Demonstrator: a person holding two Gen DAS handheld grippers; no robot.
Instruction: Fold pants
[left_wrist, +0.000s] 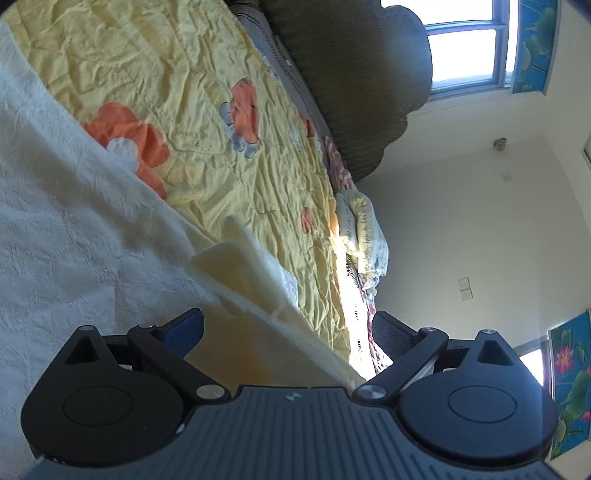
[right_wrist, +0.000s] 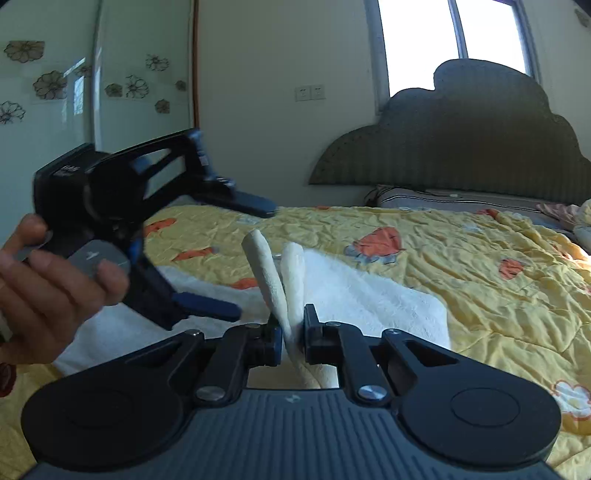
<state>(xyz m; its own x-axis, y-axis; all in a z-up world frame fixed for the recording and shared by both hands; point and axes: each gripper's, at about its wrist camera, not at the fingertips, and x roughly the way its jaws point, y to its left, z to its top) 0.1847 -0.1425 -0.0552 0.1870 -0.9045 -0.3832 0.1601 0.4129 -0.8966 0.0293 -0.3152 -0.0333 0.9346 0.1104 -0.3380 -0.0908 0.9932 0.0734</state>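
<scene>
The white textured pants (left_wrist: 66, 229) lie on a yellow flowered bedspread (left_wrist: 207, 122). In the left wrist view my left gripper (left_wrist: 288, 328) is open, its fingers wide apart around a raised edge of the pants (left_wrist: 236, 266), not clamping it. In the right wrist view my right gripper (right_wrist: 293, 332) is shut on a folded-up edge of the pants (right_wrist: 280, 280), two layers sticking up between the pads. The rest of the pants (right_wrist: 369, 295) lies flat behind. The left gripper (right_wrist: 236, 258), held by a hand (right_wrist: 48, 280), hovers open at left above the pants.
A dark padded headboard (right_wrist: 461, 147) stands at the bed's far end under a window (right_wrist: 443, 40). A striped pillow (right_wrist: 443, 201) lies by it. A rumpled blanket (left_wrist: 362, 229) lies at the bed's edge. A glass door with flower decals (right_wrist: 74, 88) is at left.
</scene>
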